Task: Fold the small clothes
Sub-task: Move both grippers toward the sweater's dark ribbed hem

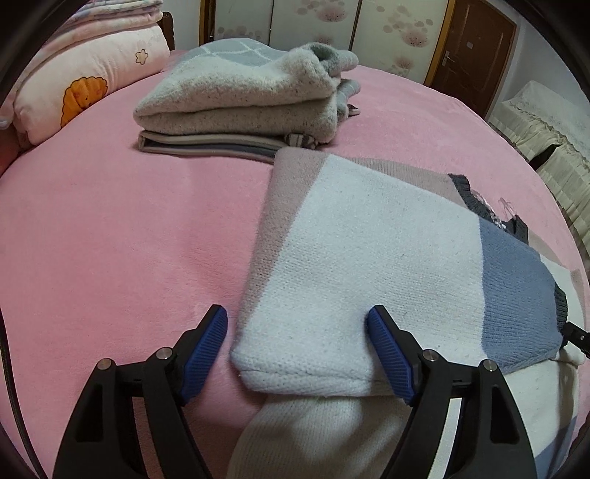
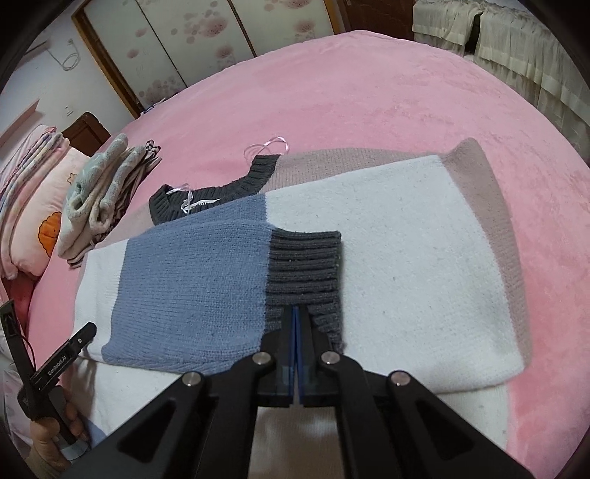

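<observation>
**Two grippers on one knit sweater, pink bed**

Sweater (image 2: 387, 258): colour-block knit (white, blue, dusty pink, dark grey ribbing), lying partly folded on the pink bedspread (image 1: 110, 239), near edge of bed closest to cams. Collar (image 2: 206, 195) w/ label faces up, toward far side. One sleeve is laid across the body; its grey ribbed cuff (image 2: 306, 265) rests on the white panel.

L gripper (image 1: 297, 331): jaws spread wide. Blue pads straddle the folded white corner of the sweater. L pad sits off the fabric, over bedspread; R pad touches or presses into the knit surface, can't tell which. No pinch.

R gripper (image 2: 297, 313): jaws pressed together, blue pads meeting w/ almost no gap. Tips sit at the near edge of the grey cuff; ribbing bunches on both sides of the tips. Whether any knit is caught between pads: can't tell.

Other:
- Stack of folded clothes (image 1: 243, 99), grey/white fleece on top, striped item beneath, well apart from sweater, toward pillow (image 1: 84, 84).
- Person's hand (image 2: 48, 442) holding L gripper handle, seen at lower left of R wrist view.
- Floral sliding doors (image 1: 313, 22) behind bed.
</observation>
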Motion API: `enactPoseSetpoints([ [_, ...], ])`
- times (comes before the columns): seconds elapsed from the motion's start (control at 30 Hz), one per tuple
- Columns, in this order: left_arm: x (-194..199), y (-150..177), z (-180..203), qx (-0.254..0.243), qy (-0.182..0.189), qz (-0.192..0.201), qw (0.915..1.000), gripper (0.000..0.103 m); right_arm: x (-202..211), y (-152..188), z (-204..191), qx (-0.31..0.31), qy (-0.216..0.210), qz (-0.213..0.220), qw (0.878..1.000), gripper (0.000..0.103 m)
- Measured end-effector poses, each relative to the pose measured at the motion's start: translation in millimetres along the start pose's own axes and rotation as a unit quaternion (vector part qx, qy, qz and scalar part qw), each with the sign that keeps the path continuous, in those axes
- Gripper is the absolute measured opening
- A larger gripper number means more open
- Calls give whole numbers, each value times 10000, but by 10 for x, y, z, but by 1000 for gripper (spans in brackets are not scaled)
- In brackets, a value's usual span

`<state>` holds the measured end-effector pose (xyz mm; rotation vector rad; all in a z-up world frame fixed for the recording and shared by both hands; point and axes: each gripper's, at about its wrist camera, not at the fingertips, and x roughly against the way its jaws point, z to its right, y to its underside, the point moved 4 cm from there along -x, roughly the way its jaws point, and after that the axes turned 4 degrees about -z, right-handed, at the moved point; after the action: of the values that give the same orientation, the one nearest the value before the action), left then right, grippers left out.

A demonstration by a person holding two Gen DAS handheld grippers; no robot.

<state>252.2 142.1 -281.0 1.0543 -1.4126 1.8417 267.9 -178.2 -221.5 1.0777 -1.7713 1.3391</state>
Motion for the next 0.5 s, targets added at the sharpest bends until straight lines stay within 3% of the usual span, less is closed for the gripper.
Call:
enactPoseSetpoints([
  [0.27, 655, -123, 35, -72, -40, 628, 9980, 79, 312, 163, -26, -1, 28, 24, 10000, 3],
  [0.5, 1242, -22, 237, -446, 75, 1066, 9933, 91, 665, 290, -111, 49, -112, 183, 9998, 3],
])
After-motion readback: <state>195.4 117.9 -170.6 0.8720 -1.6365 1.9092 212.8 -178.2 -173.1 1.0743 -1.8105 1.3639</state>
